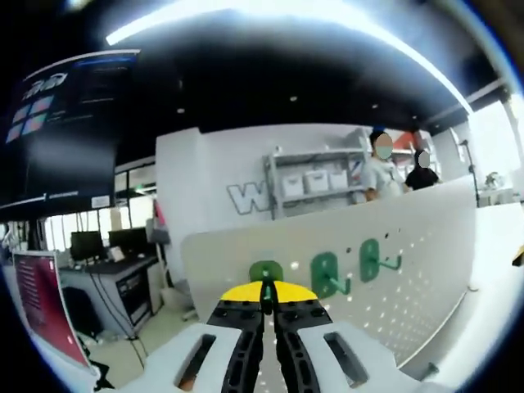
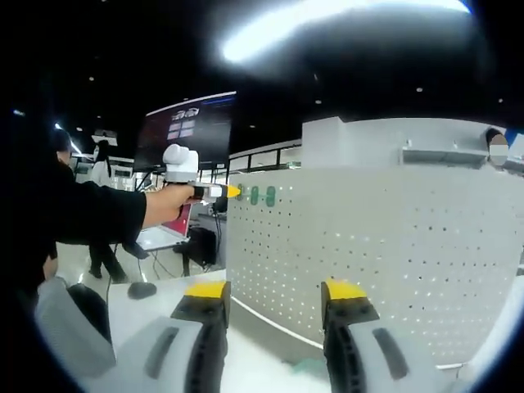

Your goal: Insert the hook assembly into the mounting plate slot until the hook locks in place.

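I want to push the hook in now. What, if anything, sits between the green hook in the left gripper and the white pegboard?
Nothing visible. The left gripper, shut on the green hook, holds it against the pegboard; two mounted green hooks sit to one side.

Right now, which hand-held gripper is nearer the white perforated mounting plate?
Left. The left hand-held gripper holds a green hook at the white perforated mounting plate; the right hand-held gripper hangs back, open.

Upright pegboard (image 2: 385,246) walls off the front, 2 hung hooks (image 1: 352,266) jutting, open air before it
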`<state>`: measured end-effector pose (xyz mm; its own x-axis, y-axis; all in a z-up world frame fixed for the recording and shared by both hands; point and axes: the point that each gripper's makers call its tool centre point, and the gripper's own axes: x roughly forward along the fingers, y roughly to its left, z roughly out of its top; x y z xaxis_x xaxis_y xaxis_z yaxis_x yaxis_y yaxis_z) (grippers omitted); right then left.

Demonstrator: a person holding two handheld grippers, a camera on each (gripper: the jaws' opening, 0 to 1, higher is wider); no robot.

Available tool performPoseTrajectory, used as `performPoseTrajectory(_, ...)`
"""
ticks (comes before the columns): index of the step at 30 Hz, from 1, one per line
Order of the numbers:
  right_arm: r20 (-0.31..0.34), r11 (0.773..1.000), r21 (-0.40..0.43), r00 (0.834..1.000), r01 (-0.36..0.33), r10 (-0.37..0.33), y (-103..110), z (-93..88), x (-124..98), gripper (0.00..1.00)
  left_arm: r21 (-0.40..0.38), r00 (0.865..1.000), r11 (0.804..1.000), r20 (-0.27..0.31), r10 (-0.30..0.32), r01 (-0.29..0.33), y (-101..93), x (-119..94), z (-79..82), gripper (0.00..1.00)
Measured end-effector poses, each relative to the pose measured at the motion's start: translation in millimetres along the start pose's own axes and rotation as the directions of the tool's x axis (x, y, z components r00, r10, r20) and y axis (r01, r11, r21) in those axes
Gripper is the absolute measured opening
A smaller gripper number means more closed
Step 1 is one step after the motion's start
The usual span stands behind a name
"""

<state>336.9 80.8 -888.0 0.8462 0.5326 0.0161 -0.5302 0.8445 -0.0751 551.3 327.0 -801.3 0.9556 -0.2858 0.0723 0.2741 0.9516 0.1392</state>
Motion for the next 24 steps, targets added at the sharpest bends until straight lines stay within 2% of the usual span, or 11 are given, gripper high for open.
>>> performPoseTrajectory(15, -0.004, 1.000, 0.019, 1.000, -0.002, 0.002, -0.5, -2.3, 1.2, 0.42, 0.018, 1.000, 1.000, -0.003, -0.008, 0.008, -1.1, 3.9, -2.7, 0.03)
performPoseTrajectory(20, -0.004, 1.000, 0.027, 1.000, -0.003, 0.003, -0.8, -2.2, 1.1, 0.42, 0.143, 1.000, 0.990, -0.022, -0.004, 0.007, -3.0, 4.8, -2.0, 0.03)
performPoseTrajectory(24, -0.005, 1.000, 0.029, 1.000, -0.006, 0.006, 0.2, -2.8, 1.3, 0.42, 0.160, 1.000, 0.987, -0.023, -0.007, 0.011, -3.5, 5.5, -1.5, 0.03)
